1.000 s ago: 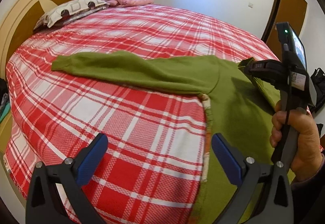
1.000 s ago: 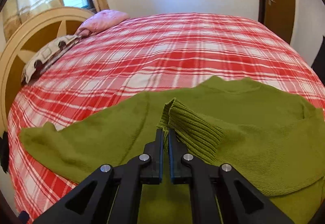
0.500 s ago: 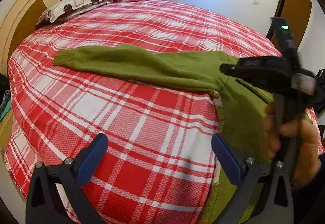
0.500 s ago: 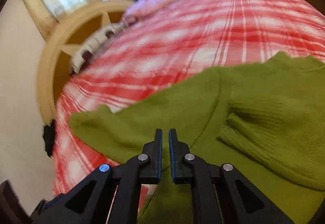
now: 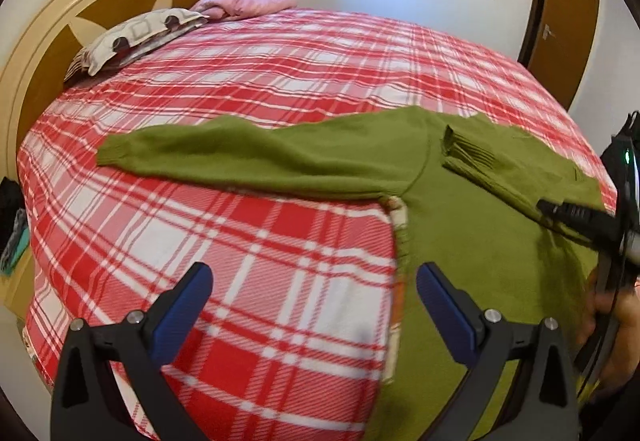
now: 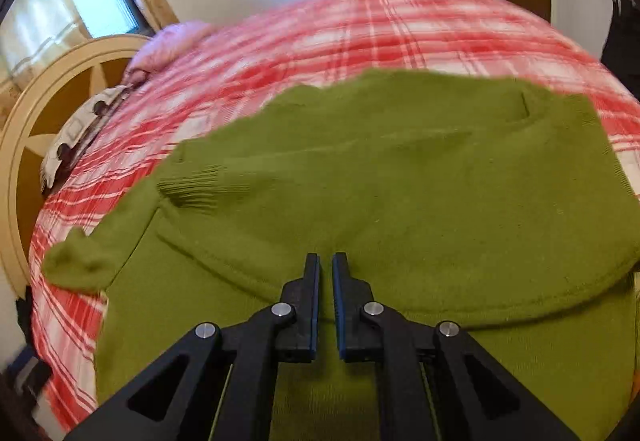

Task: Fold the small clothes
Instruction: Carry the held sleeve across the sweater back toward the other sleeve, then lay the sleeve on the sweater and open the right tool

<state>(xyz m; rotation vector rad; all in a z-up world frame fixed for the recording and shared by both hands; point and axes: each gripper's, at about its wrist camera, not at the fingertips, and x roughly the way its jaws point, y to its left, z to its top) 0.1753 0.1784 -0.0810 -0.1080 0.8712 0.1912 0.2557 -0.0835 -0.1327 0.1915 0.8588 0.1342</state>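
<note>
- Green sweater (image 5: 472, 209) lies flat on the bed's red plaid cover (image 5: 280, 81), one sleeve folded across its body, the other stretched toward the headboard (image 5: 36, 53)
- Left gripper (image 5: 314, 305) jaws released, wide apart, nothing between
- Right gripper (image 6: 326, 273) jaws clenched, empty, above the sweater
- Two pillows (image 5: 132, 37) by the headboard, well apart from the sweater

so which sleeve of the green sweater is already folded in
The sleeve with the ribbed cuff, lying across the green sweater's body. The other sleeve stretches out flat on the plaid bedspread.
</note>
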